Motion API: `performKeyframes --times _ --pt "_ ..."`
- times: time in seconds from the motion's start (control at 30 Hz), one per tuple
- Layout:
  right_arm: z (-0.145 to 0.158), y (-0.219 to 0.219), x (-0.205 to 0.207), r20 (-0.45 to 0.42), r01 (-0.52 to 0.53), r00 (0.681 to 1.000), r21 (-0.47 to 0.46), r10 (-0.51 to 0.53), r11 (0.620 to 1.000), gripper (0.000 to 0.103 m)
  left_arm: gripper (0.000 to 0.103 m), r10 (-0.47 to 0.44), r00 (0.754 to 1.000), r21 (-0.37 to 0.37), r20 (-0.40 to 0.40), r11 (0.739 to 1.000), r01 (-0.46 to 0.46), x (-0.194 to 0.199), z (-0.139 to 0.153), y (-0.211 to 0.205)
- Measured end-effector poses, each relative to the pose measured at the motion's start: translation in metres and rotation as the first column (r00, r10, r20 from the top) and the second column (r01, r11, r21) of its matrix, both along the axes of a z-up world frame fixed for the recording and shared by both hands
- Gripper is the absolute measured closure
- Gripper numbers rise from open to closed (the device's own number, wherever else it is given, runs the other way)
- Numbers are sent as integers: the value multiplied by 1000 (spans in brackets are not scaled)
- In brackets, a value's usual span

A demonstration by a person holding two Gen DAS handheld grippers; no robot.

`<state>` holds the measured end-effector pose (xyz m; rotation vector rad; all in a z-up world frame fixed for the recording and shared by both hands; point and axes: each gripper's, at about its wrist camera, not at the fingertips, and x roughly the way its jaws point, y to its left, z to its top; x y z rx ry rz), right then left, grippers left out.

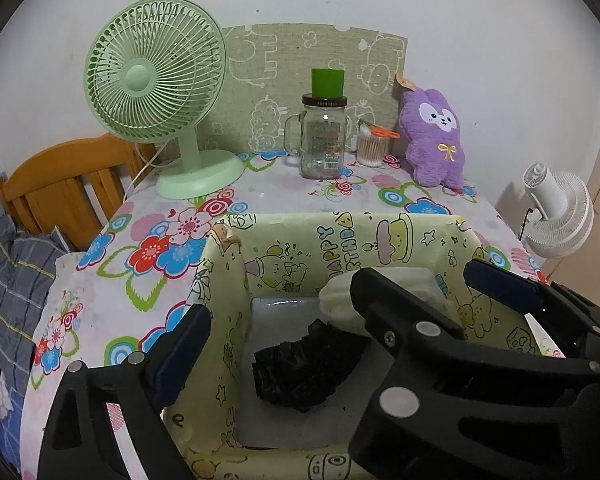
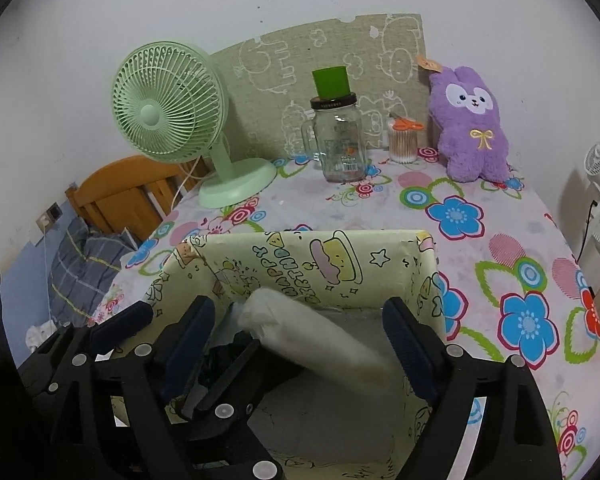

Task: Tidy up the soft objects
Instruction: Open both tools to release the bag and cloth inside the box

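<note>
Where purple plush (image 2: 470, 132) sits, glass jar (image 2: 340, 144) nearby.

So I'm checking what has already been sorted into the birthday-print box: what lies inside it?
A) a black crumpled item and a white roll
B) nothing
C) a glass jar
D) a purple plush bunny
A: inside the birthday-print box, a black crumpled item lies on the floor and a white roll lies beside it, while the purple plush bunny and the glass jar stand on the table behind.
</note>
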<state>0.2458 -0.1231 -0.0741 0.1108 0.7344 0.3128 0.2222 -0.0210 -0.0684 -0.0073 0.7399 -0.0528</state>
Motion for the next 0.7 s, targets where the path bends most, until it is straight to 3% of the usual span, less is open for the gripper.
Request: performKeyframes --times 0.53,0.7 --pt "26 -2 -30 59 16 998 -9 -16 1000 12 7 0 999 -8 54 1000 0 -29 23 -3" --pt "38 -4 -44 97 38 995 -13 -37 999 3 7 -5 997 -16 81 1000 7 -42 32 -4"
